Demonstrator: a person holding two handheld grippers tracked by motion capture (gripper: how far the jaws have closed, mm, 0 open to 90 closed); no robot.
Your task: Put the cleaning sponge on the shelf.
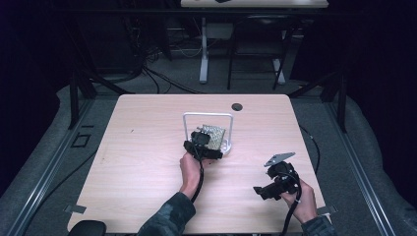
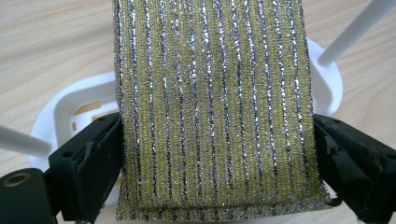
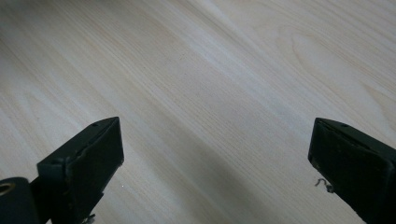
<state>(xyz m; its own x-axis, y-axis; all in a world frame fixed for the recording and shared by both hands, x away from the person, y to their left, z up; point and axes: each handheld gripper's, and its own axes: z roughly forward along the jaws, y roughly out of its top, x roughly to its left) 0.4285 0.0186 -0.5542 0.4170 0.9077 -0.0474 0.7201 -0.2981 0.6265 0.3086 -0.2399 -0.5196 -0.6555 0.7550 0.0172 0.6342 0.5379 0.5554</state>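
glittery cloth (image 2: 212, 107) between left tongs (image 2: 215, 158)

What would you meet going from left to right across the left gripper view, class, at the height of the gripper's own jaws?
White rack rod → left jaw of the left gripper → gold and silver striped cloth, held between the jaws → right jaw.
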